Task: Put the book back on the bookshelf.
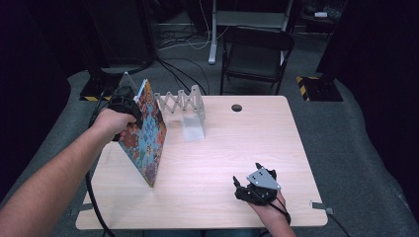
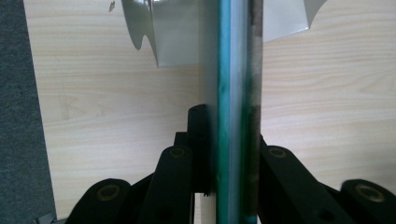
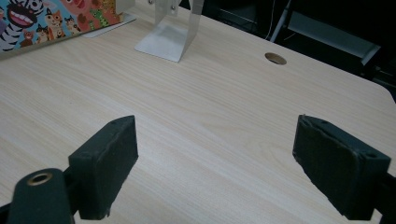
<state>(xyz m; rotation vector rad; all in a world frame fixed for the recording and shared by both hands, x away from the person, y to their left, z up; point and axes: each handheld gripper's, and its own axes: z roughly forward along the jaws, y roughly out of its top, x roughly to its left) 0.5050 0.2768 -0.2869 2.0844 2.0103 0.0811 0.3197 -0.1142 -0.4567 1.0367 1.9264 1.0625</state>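
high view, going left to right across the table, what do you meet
left tool shut on the picture book → metal expanding rack → round hole in the table → right tool, open and resting on the table

The right gripper (image 3: 215, 158) holds its two black padded jaws wide apart over bare light wood table (image 3: 219, 112), nothing between them. At eleven o'clock lies a picture book (image 3: 51, 21) with cartoon animals, flat-looking along the far edge. Near twelve stands a grey metal stand (image 3: 168, 32). A round hole (image 3: 275, 58) sits at one o'clock.
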